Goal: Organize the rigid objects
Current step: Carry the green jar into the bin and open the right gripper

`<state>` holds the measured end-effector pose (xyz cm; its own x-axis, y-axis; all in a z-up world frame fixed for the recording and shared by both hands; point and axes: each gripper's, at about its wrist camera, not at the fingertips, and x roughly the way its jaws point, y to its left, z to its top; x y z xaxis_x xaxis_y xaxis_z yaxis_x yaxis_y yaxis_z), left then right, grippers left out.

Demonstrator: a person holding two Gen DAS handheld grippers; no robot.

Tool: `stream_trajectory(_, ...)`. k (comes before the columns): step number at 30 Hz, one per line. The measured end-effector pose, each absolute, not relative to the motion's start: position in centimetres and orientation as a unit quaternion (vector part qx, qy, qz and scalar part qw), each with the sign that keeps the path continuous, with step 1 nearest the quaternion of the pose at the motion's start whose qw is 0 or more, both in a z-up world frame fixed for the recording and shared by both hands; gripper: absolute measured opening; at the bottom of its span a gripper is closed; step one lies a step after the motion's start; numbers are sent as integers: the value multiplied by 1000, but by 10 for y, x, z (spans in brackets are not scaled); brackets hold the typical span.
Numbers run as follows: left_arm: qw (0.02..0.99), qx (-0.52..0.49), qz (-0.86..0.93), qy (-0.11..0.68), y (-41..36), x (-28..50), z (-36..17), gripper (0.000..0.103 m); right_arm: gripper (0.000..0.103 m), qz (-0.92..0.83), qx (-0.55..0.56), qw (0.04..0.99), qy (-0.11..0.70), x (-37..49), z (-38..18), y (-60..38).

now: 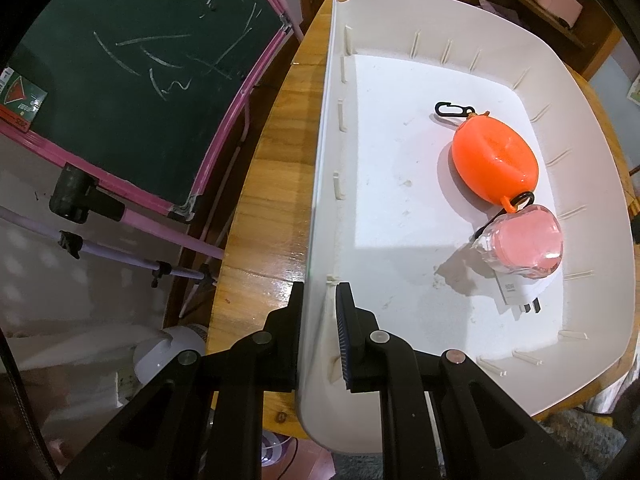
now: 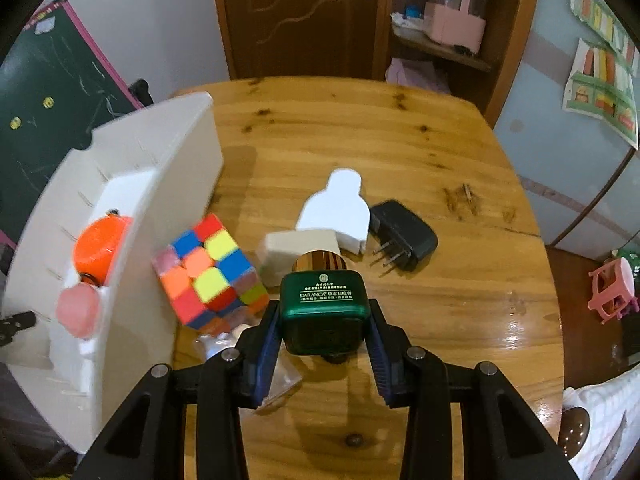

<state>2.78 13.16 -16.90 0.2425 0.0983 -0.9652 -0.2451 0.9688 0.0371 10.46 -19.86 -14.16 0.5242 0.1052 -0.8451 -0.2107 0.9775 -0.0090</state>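
Green bottle clamped in right tongs, cube alongside; left tongs pinching bin wall.

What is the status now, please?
Left hand-held gripper shut on bin wall. Right hand-held gripper shut on green jar. Cube beside bin.

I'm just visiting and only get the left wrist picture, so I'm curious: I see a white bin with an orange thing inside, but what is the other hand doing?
Observer: The right gripper is clamped on a green jar with a gold cap.
Operator: What else is waiting on the table?
Observer: A Rubik's cube sits beside the white bin.
Operator: Anything further back?
Observer: A black plug adapter lies on the wooden table, next to a white bottle-shaped piece.
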Motion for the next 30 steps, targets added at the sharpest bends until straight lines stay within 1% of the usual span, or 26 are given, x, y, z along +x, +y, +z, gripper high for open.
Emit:
stream_trajectory(8, 790, -71, 102, 600, 134, 27, -167, 15, 40, 131, -68, 894, 424, 90, -80, -173)
stream_trajectory(17, 794, -81, 98, 594, 136, 26, -168, 15, 40, 195, -121, 905, 357, 85, -21, -113)
stream_trajectory(25, 795, -82, 95, 594, 136, 24, -168, 15, 40, 229, -149, 905, 326, 101, 3, -69)
stream_trajectory(30, 795, -75, 99, 594, 134, 25, -167, 15, 40, 248, -152, 900, 326, 115, 6, -47)
